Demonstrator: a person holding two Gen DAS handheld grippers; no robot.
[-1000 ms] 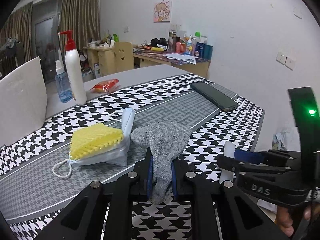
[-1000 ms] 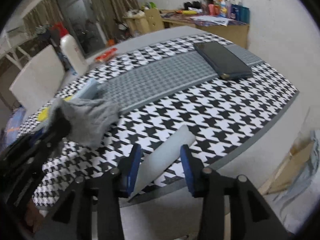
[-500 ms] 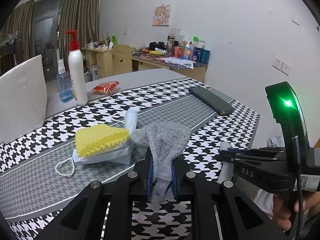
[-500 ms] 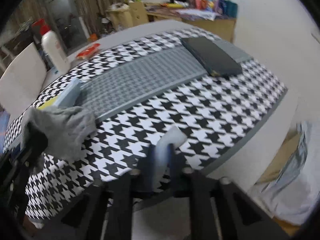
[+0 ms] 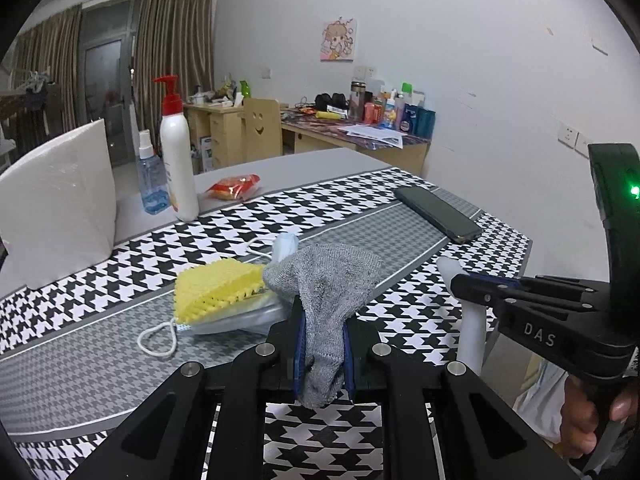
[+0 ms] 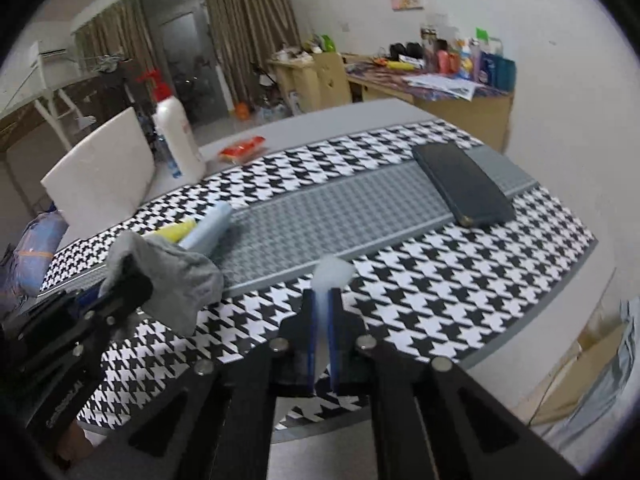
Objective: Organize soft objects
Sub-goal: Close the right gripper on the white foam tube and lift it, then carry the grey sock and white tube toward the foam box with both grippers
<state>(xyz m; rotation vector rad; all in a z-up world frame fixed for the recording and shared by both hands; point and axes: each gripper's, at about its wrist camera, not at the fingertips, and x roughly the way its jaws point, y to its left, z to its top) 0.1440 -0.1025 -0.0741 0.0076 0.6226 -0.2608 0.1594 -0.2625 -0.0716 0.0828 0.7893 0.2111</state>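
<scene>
A grey knitted cloth [image 5: 326,292] hung pinched between the blue pads of the left gripper [image 5: 323,354], its upper part draped just above the houndstooth tablecloth [image 5: 420,308] and touching a yellow sponge [image 5: 214,288] stacked on a face mask [image 5: 236,316]. Beside it, the right gripper [image 6: 323,336] was clamped narrowly on a white foam piece [image 6: 332,274] held upright over the cloth's near edge. Farther back lay a dark phone [image 5: 438,214] on the grey centre stripe, while a red-capped pump bottle [image 5: 176,152], a blue spray bottle [image 5: 150,178] and a red snack packet [image 5: 234,186] stood near a white foam board [image 5: 56,204].
</scene>
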